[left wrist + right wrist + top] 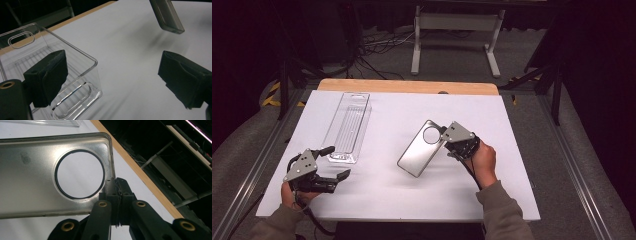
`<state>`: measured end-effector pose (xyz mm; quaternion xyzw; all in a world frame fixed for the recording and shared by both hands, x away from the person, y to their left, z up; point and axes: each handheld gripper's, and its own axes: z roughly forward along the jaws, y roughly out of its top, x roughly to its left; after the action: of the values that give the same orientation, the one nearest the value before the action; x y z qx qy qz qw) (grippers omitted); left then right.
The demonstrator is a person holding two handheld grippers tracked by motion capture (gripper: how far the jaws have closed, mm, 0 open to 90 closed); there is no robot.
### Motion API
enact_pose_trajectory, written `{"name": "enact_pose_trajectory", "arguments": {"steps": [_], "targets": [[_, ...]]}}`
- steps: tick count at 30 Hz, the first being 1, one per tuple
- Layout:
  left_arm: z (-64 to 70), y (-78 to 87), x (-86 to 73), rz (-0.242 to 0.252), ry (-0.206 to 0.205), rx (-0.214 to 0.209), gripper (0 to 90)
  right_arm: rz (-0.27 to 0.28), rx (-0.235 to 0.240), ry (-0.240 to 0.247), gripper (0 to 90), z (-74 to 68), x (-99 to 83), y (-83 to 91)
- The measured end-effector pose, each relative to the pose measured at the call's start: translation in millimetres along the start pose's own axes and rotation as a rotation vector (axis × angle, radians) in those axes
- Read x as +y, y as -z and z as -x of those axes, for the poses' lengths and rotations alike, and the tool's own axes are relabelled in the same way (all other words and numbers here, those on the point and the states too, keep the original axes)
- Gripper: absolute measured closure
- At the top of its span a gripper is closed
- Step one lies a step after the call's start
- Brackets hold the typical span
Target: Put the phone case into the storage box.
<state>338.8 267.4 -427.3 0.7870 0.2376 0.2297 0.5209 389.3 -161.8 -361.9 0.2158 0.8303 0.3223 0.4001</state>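
Note:
A translucent grey phone case [421, 148] with a round camera hole hangs tilted above the middle of the white table. My right gripper [445, 136] is shut on its edge beside the hole; in the right gripper view the jaws pinch the case [37, 175] rim at the gripper [117, 185] tips. A clear plastic package tray [348, 126] lies at the left of the table. My left gripper [338, 163] stands open near the tray's near end, one finger [47, 75] over the tray [82, 75] corner, nothing between the jaws. The case's corner [167, 15] hangs at the top there.
The white table top [387, 195] ends in a wooden strip [407, 86] at the far side. Beyond it are a white stand's legs [456, 37] and cables on a dark floor. Metal rails [252, 175] run along both table sides.

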Motion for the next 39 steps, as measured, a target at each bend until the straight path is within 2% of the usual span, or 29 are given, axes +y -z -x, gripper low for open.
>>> {"name": "enact_pose_trajectory", "arguments": {"steps": [4,12,15,17,19,23,27,31,34,35,37,39], "targets": [[0.0,-1.2,3.9,0.019,0.0,0.008,8.1,0.02,0.007,0.013,89.4,-6.6,4.7,4.0],[-0.6,-7.6,13.2,0.017,0.008,0.007,4.5,0.053,0.017,0.03,89.3,-16.7,12.5,8.5],[-1.6,-14.1,17.9,0.012,0.016,-0.013,3.8,0.067,0.022,0.042,89.3,-22.8,15.3,8.2],[-1.3,-16.6,20.6,0.015,0.011,-0.015,3.7,0.068,0.026,0.053,89.3,-27.0,17.2,7.1],[0.9,-21.3,26.9,0.021,0.007,-0.036,3.7,0.067,0.02,0.062,89.3,-29.7,18.4,6.8],[6.0,-31.6,40.0,0.017,-0.022,-0.053,5.1,0.074,0.03,0.077,89.3,-35.2,21.3,6.6],[10.9,-41.1,52.3,0.013,-0.026,-0.09,6.9,0.084,0.027,0.085,89.3,-37.9,23.3,7.4],[13.6,-46.8,63.6,0.017,-0.021,-0.089,13.1,0.088,0.024,0.109,89.3,-43.4,26.3,7.9],[15.7,-52.6,69.3,0.017,-0.011,-0.107,12.8,0.085,0.02,0.135,89.3,-50.1,29.0,6.4],[16.2,-54.8,71.4,0.004,-0.025,-0.107,12.7,0.087,0.021,0.143,89.3,-52.5,29.9,5.7],[18.1,-57.1,72.4,-0.001,-0.016,-0.106,12.4,0.087,0.021,0.15,89.3,-54.8,30.7,5.1],[20.5,-62.5,75.3,-0.018,-0.035,-0.109,11.0,0.086,0.018,0.17,89.3,-59.4,32.4,4.3]]}}
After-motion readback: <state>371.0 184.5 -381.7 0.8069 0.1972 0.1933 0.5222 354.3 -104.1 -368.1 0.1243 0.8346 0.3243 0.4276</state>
